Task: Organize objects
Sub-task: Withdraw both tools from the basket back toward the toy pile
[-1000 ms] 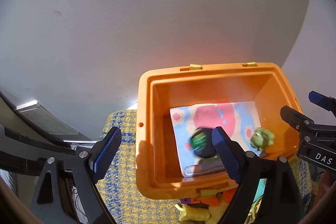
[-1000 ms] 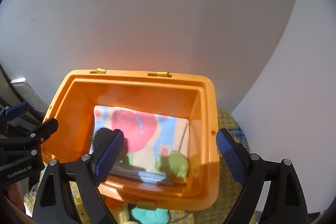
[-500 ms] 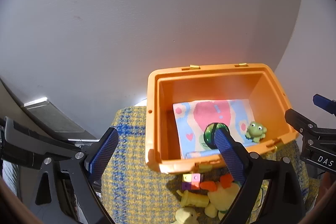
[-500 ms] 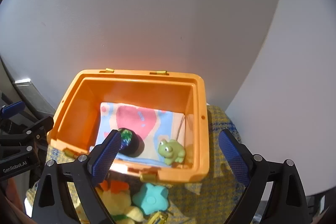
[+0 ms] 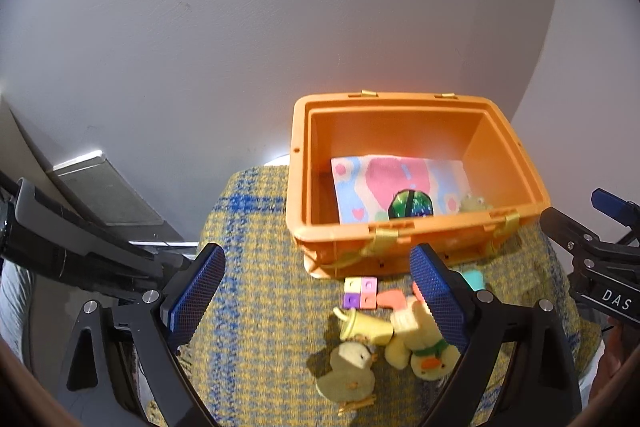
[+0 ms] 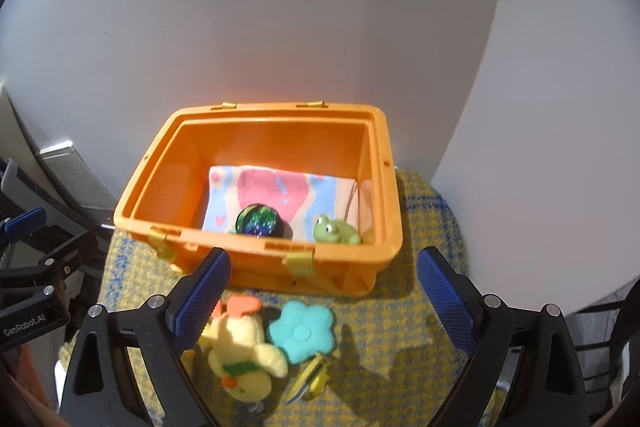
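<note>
There, green ball (image 5: 411, 205) in orange box (image 5: 516, 151), beyond left tool (image 5: 316, 273).

One orange bin (image 6: 352, 269). Inside it: one patterned cloth (image 6: 280, 189), one glittery green ball (image 6: 258, 221), one green frog toy (image 6: 334, 229). Outside, on one yellow-and-blue woven cover (image 5: 248, 267): two plush ducks (image 5: 424, 343) (image 5: 350, 373), one teal flower (image 6: 301, 331), one yellow toy cup (image 5: 366, 325), one pastel block cluster (image 5: 361, 292), one orange piece (image 5: 392, 299), one yellow clip (image 6: 312, 377).
</note>
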A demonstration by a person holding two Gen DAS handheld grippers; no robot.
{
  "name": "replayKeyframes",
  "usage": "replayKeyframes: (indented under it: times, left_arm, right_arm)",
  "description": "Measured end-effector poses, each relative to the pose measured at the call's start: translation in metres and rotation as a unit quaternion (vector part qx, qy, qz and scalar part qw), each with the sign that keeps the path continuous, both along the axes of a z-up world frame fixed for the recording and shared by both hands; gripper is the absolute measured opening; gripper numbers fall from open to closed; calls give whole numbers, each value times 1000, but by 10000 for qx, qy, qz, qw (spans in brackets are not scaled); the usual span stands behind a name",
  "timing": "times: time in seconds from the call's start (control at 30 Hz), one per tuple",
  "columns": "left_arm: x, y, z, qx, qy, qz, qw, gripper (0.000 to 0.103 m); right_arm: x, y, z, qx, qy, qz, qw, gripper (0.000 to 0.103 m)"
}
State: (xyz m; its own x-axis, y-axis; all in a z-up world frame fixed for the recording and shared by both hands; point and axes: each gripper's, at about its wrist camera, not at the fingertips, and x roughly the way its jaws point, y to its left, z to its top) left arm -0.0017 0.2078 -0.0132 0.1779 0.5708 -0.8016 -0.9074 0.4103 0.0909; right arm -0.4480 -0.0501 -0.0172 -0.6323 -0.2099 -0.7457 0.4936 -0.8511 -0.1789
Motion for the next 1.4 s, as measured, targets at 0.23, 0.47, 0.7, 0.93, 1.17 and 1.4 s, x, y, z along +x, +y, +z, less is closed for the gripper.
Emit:
replayKeyframes:
  times: [0.23,0.47,0.7,0.93,1.17,1.4]
  left_arm:
    - [-10,-22,-4,31,-8,-11,10000,95]
    - [-15,-39,-17,7,48,-64,10000,94]
    - [-23,-50,-36,-109,100,-46,9999,95]
    - [-29,-60,-58,-296,136,-67,9994,94]
    - [-33,-63,-78,-405,158,-67,9990,94]
    - [-33,-66,-100,-545,223,-140,9982,94]
  right_arm:
    - [20,16,-5,-20,-65,-41,10000,94]
    - [37,30,-15,13,-93,-98,9999,94]
    - [49,39,-32,58,-135,-185,9997,94]
    - [55,46,-50,170,-204,-249,9993,94]
    - [58,53,-71,278,-336,-363,9984,94]
    - [55,54,-93,326,-514,-422,9973,94]
